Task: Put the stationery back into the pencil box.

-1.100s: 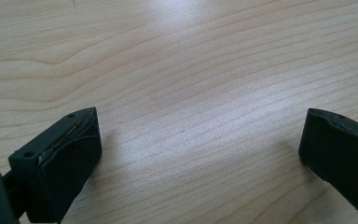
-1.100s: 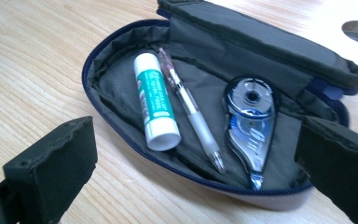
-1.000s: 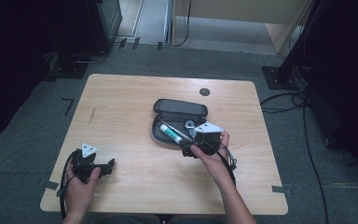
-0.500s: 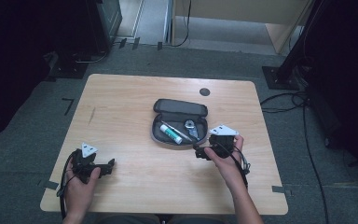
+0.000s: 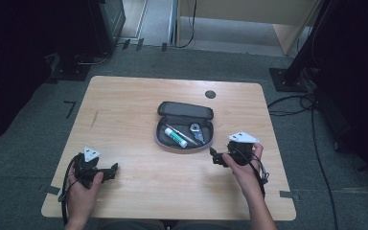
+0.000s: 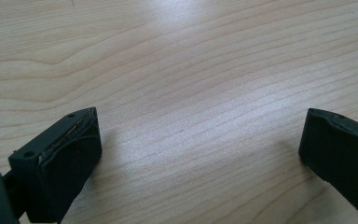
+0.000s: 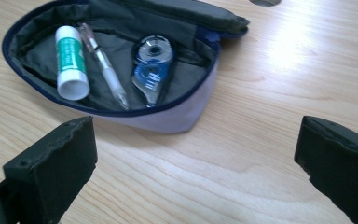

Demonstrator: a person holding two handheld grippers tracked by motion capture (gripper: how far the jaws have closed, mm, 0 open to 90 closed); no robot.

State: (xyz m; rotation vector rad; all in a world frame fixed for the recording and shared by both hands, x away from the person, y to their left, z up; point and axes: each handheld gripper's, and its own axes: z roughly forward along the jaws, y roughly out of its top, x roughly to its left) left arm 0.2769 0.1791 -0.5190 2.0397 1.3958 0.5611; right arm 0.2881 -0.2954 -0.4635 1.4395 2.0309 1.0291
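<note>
Your right gripper (image 5: pixel 214 157) rests on the table (image 5: pixel 139 191) just near and to the right of the open pencil case (image 5: pixel 184 125), and its fingers (image 7: pixel 51 168) stand wide apart with nothing between them. Your left gripper (image 5: pixel 111 168) sits well apart from the case, at the near left part of the table, and its fingers (image 6: pixel 60 158) are also apart, with bare wood between them.

The pencil case lies in the middle of the table, with its long axis running left to right and its lid folded back to the far side. From the right gripper it is to the far left, so I think your right hand (image 5: pixel 242 160) is clearly the nearer one for the next move.

The right gripper view gives you what the high view cannot give well: inside the case you see a glue stick (image 7: pixel 71 62) with a green label, a clear pen (image 7: pixel 103 64) just beside it, and a blue correction tape (image 7: pixel 153 68) at the other side of the pen. All three lie nearly parallel, across the short way of the case. The near rim of the case stands between the fingers and these things. The high view shows you instead how far each hand is from the case.
</note>
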